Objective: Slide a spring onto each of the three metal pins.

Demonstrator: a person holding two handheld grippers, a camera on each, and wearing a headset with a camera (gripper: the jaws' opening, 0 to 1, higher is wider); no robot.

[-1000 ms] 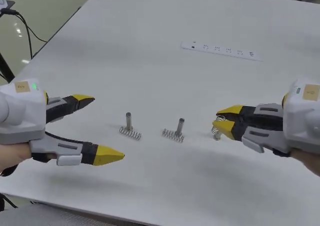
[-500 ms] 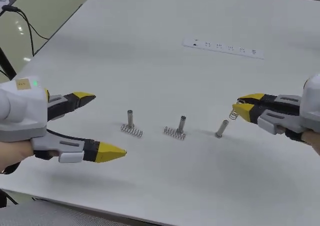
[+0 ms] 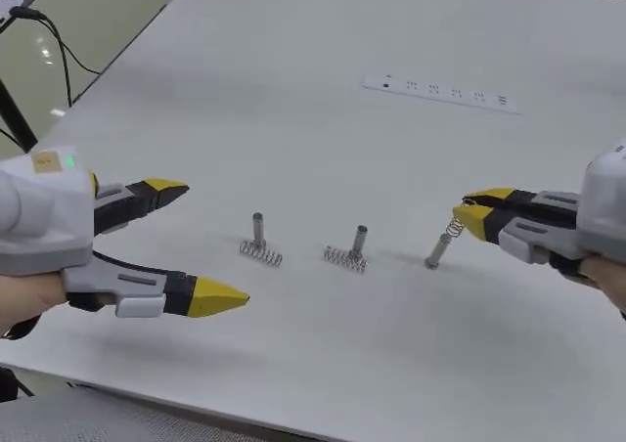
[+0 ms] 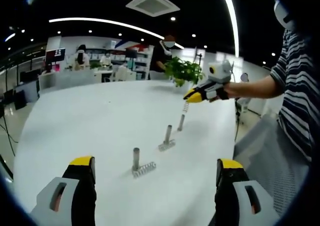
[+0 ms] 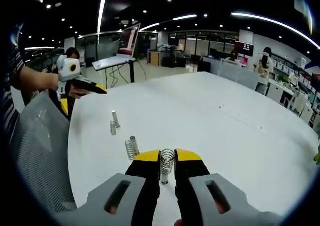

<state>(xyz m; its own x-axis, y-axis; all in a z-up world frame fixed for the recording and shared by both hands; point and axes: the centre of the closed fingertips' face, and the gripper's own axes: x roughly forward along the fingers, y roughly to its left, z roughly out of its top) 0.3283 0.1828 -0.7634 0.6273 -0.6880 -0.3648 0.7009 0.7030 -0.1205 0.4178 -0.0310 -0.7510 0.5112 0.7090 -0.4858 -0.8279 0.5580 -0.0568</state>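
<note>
Spring (image 3: 455,228) raised, now pinched between right tongs (image 3: 466,211), just above tilted pin (image 3: 436,252)

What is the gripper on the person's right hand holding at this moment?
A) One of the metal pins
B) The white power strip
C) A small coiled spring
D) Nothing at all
C: the right gripper has its yellow-tipped jaws closed on a spring, which hangs from the tips close to the top of the tilted pin.
</note>
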